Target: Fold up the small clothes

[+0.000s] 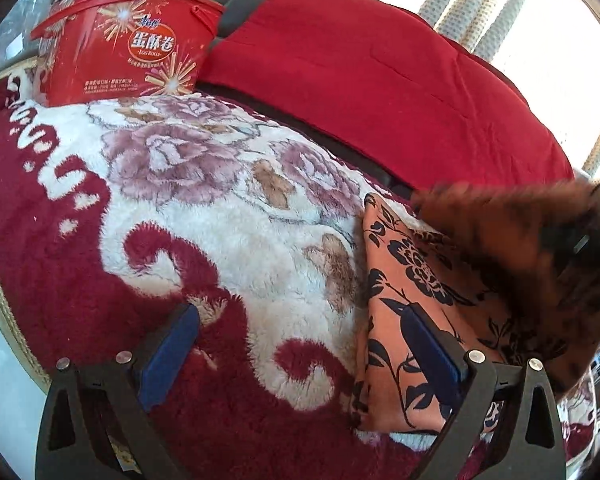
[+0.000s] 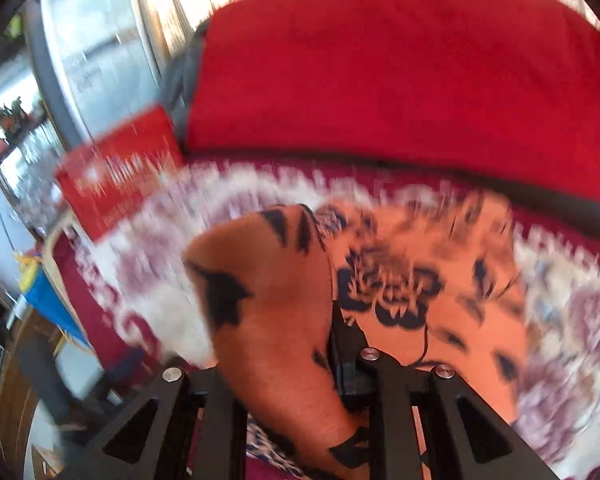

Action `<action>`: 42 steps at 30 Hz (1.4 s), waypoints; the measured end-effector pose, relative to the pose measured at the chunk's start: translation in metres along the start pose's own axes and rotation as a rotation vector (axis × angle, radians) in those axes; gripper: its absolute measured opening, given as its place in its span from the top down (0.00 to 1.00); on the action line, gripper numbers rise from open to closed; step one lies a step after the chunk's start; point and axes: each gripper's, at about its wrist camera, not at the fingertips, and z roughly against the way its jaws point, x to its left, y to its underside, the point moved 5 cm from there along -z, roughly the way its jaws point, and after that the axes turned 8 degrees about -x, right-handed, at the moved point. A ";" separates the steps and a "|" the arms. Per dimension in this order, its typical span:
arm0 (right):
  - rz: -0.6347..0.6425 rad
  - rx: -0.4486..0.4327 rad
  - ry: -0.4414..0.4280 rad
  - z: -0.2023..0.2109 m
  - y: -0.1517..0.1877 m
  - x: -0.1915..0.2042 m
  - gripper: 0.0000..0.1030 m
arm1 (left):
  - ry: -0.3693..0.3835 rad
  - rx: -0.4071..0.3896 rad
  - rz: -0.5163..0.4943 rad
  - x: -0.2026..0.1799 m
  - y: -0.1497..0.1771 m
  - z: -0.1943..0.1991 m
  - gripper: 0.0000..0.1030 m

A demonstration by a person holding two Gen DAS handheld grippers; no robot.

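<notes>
An orange garment with a black flower print (image 1: 408, 280) lies on a fluffy red and white floral blanket (image 1: 220, 220). My left gripper (image 1: 300, 344) is open and empty just above the blanket, its right finger over the garment's left edge. In the right wrist view my right gripper (image 2: 300, 340) is shut on a raised fold of the orange garment (image 2: 276, 320), lifted over the rest of the garment (image 2: 440, 264). The view is motion-blurred. The right gripper with the lifted cloth shows as a dark blur in the left wrist view (image 1: 540, 248).
A red egg-roll box (image 1: 120, 44) stands at the blanket's far left corner, also in the right wrist view (image 2: 116, 184). A red cushion (image 1: 372, 80) on a dark seat back lies behind the blanket. The blanket's edge and floor are at the left.
</notes>
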 end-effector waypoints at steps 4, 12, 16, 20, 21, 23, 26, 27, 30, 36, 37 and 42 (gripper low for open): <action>-0.003 0.043 -0.046 -0.023 0.024 0.019 0.82 | 0.010 -0.006 0.014 0.003 0.001 0.002 0.03; -0.040 0.085 -0.070 -0.036 0.042 0.022 0.82 | 0.006 -0.009 0.022 0.004 0.001 0.000 0.03; -0.026 -0.002 -0.116 -0.021 0.020 0.036 0.82 | -0.007 -0.013 0.014 0.003 0.001 0.000 0.03; 0.025 0.205 -0.052 -0.079 0.085 0.032 0.81 | -0.006 -0.009 0.016 0.003 0.001 0.000 0.03; 0.015 0.203 -0.057 -0.081 0.090 0.030 0.80 | -0.006 -0.007 0.014 0.003 0.002 0.000 0.03; 0.010 0.154 -0.051 -0.072 0.085 0.033 0.76 | -0.005 -0.006 0.012 0.003 0.002 0.001 0.03; 0.024 0.179 -0.062 -0.067 0.079 0.037 0.63 | -0.010 -0.005 0.024 0.004 0.002 0.000 0.03; 0.023 0.184 -0.066 -0.063 0.080 0.035 0.59 | -0.011 -0.004 0.023 0.004 0.002 -0.001 0.03; -0.026 0.160 -0.133 -0.048 0.083 0.023 0.33 | -0.011 0.000 0.016 0.003 0.002 0.000 0.03; -0.079 0.103 -0.167 -0.005 0.085 0.012 0.33 | -0.010 0.011 0.031 0.006 0.002 0.004 0.03; -0.099 0.078 -0.163 0.006 0.082 0.005 0.32 | -0.017 0.014 0.035 0.007 0.001 0.006 0.03; -0.215 -0.028 -0.109 0.041 0.069 -0.041 0.21 | -0.027 0.009 0.103 0.004 -0.015 0.034 0.03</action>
